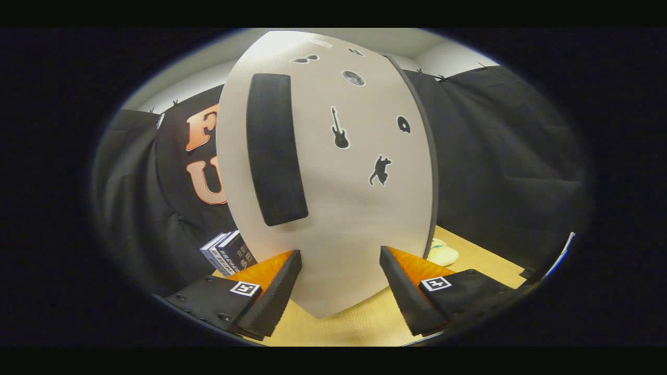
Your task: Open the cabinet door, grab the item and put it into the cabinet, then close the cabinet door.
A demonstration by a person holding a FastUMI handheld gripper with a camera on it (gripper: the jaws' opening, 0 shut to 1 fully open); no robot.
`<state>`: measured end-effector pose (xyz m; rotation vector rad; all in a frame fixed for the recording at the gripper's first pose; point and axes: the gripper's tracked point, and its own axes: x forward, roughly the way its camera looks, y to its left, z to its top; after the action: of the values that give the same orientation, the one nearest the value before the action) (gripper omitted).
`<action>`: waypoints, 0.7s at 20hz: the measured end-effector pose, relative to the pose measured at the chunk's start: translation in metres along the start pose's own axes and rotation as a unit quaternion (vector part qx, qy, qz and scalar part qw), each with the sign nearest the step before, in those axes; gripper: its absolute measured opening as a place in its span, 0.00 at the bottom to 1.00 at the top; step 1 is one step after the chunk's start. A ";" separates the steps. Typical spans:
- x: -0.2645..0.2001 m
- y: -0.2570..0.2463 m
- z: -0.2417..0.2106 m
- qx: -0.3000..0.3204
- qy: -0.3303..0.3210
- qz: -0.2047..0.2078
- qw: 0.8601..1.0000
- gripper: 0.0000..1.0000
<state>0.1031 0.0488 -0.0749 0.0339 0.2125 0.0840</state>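
My claw (340, 284) faces the cabinet door (333, 208), its fingers spread wide apart and gripping nothing. The pale door, dotted with small stickers including a guitar (340, 128) and a cat (381, 171), rises just ahead of the fingers and blocks most of what lies beyond. A long dark handle (275, 148) runs upright on the door. Left of the door, books (227, 252) stand on the wooden table (359, 325). Right of the door, past its edge, a pale item (443, 254) lies on the table.
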 end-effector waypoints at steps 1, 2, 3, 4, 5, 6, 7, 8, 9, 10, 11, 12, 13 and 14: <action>0.011 0.004 -0.001 0.001 0.004 -0.001 1.000 0.97; 0.019 0.008 0.000 0.005 0.007 -0.001 1.000 0.97; 0.026 0.012 -0.001 0.011 0.009 0.001 1.000 0.97; 0.026 0.008 -0.001 0.016 0.011 0.002 1.000 0.97; 0.028 0.007 -0.002 0.021 0.012 0.001 1.000 0.97; 0.030 0.005 -0.003 0.023 0.015 -0.001 1.000 0.97; 0.034 0.004 -0.006 0.024 0.019 -0.003 1.000 0.97; 0.036 0.003 -0.007 0.024 0.023 -0.004 0.999 0.97; 0.037 0.003 -0.008 0.024 0.026 -0.004 0.999 0.97; 0.036 0.003 -0.010 0.025 0.029 -0.003 0.999 0.97; 0.034 0.003 -0.013 0.025 0.039 -0.002 0.999 0.97; 0.032 0.000 -0.014 0.030 0.043 -0.011 0.999 0.97; 0.027 -0.003 -0.013 0.039 0.045 -0.019 0.998 0.97; 0.022 -0.005 -0.010 0.050 0.041 -0.023 0.998 0.97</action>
<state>0.1229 0.0460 -0.0899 0.1256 0.3003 0.0282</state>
